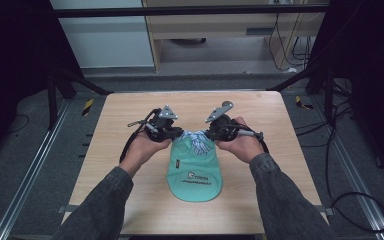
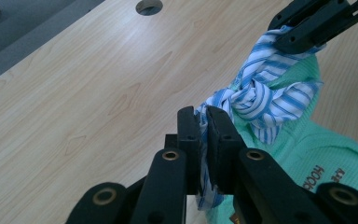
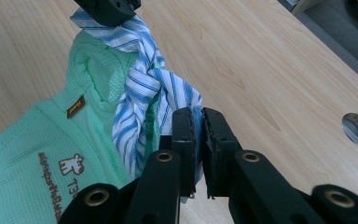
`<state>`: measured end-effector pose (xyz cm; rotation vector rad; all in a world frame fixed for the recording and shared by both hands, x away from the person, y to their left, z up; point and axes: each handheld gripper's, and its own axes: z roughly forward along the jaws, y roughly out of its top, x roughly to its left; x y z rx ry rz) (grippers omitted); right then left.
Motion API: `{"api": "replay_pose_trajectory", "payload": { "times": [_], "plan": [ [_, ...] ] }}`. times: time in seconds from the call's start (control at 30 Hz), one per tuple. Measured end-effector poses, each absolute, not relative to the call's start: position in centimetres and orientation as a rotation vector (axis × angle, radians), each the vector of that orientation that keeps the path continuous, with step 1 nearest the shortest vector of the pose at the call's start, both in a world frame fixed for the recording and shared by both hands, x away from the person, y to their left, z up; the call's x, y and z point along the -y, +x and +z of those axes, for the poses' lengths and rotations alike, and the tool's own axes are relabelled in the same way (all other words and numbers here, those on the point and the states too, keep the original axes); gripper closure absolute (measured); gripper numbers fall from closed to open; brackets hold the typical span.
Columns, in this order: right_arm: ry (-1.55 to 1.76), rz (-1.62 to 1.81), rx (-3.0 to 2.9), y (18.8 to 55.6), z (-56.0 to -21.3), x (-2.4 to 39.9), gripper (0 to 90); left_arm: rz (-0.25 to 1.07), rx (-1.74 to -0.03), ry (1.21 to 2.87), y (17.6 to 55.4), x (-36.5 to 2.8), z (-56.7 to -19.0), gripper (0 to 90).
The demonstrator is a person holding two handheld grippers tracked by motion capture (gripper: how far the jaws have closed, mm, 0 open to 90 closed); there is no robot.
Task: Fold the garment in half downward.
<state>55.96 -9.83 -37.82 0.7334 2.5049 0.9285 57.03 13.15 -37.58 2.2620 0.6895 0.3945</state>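
Striped ties (image 1: pixel 196 141) on the green bag (image 1: pixel 195 175) are knotted; my left gripper (image 2: pixel 204 122) and right gripper (image 3: pixel 198 122) each clamp one end.

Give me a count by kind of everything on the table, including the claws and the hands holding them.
Green bag: 1
Blue-and-white striped tie, knotted at the bag's mouth: 1
Claws, left claw and right claw, each shut on an end of the tie: 2
Hands, left hand and right hand: 2
Total: 6
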Motion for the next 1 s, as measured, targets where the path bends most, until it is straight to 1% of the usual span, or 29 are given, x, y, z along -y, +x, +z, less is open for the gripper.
{"api": "replay_pose_trajectory", "payload": {
  "times": [0.37,0.73,0.8,1.0],
  "plan": [
    [0.745,0.925,-2.495,57.3,-37.6,10.4,84.2,0.417,-0.673,2.270,58.3,-12.4,-37.3,85.0],
    [0.741,0.916,-2.467,58.2,-37.2,10.2,84.2,0.428,-0.670,2.257,59.2,-12.6,-37.0,85.0],
    [0.733,0.901,-2.471,58.0,-37.5,10.1,84.2,0.423,-0.672,2.261,59.1,-12.5,-37.2,85.0],
    [0.721,0.902,-2.455,56.7,-38.0,10.1,84.2,0.477,-0.654,2.264,57.3,-12.4,-37.4,84.9]
  ]
}}
